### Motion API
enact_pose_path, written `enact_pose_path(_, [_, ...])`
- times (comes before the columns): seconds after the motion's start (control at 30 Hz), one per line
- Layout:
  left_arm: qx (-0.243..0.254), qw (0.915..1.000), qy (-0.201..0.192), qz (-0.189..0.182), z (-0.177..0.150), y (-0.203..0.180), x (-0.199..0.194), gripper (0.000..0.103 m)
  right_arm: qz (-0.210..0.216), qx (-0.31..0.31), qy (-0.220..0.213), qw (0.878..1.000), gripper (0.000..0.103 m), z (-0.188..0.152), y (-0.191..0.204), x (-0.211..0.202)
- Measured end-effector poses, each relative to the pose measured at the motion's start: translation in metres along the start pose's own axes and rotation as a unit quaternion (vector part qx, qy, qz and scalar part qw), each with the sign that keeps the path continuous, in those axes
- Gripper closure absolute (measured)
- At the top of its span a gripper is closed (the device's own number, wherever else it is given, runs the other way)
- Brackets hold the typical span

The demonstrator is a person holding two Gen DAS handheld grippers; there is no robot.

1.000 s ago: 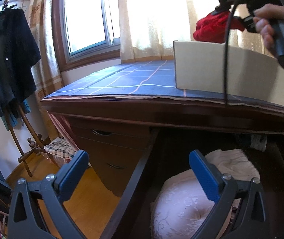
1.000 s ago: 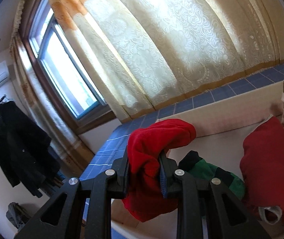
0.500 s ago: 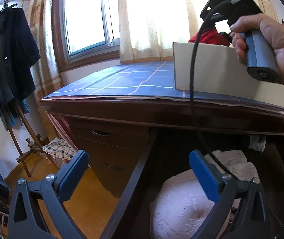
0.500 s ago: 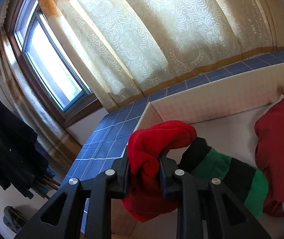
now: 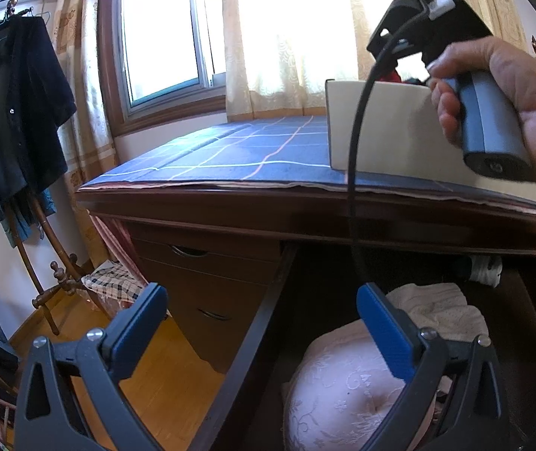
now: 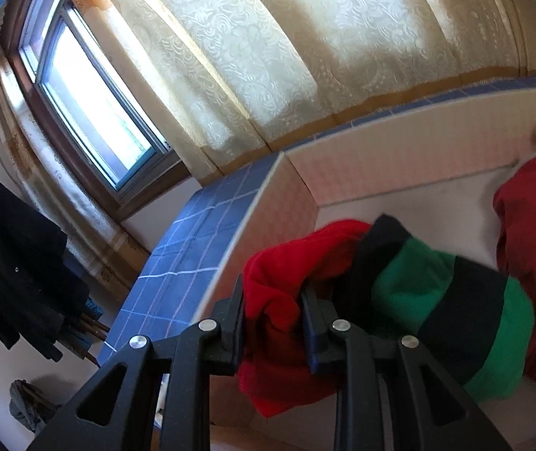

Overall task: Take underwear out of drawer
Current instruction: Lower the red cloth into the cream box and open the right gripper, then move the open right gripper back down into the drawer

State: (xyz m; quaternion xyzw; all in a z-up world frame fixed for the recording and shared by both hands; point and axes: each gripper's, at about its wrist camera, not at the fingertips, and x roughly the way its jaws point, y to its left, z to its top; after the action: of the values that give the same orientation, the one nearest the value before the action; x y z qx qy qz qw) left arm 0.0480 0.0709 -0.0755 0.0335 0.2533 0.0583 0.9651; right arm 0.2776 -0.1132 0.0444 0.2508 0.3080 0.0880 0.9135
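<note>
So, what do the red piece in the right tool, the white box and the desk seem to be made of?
Red piece: soft knitted or fleece-like cloth, matt; it folds and drapes between the pads of the right tool.
White box: probably cardboard, matt; thin stiff walls with a sharp creased corner.
Desk: dark wood, or wood veneer, with a slight gloss; its top is under a blue checked cover.

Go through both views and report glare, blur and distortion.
Left wrist view: the window and curtain blow out to white, the open drawer sits in deep shadow, and the fisheye bows the desk edge. Right wrist view: sunlit curtain is bright but patterned; the green-and-black garment is motion-blurred.
</note>
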Motion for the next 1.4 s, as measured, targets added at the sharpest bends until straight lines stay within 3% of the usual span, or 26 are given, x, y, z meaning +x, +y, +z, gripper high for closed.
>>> enact_pose_path(0.1, [0.000,1.0000,0.000,0.000,0.000,0.000,0.000,0.000,0.000,0.022,0.013,1.000,0.068,-0.003,-0.010,0.005])
enact_pose_path(0.13, [0.000,1.0000,0.000,0.001,0.000,0.000,0.000,0.000,0.002,0.032,0.017,0.999,0.058,-0.003,-0.012,0.004])
enact_pose_path(0.23, [0.001,1.0000,0.001,0.001,0.000,-0.001,0.000,0.000,-0.005,0.036,0.024,0.999,0.043,-0.001,-0.013,0.001])
enact_pose_path(0.53, [0.000,1.0000,-0.001,0.009,-0.001,-0.001,-0.001,0.000,0.013,0.000,-0.072,0.997,0.043,-0.008,-0.017,-0.062])
enact_pose_path(0.77, [0.002,0.9999,-0.001,0.013,0.000,0.000,-0.001,0.000,0.001,-0.076,-0.123,0.989,0.043,-0.033,-0.017,-0.108])
enact_pose_path(1.1, [0.008,0.9997,-0.007,0.021,-0.001,-0.002,-0.004,0.000,-0.025,-0.141,-0.140,0.980,0.043,-0.076,-0.030,-0.159])
enact_pose_path(1.4, [0.000,0.9998,-0.003,0.020,-0.001,0.002,-0.004,0.000,-0.024,-0.156,-0.109,0.981,0.043,-0.111,-0.043,-0.182])
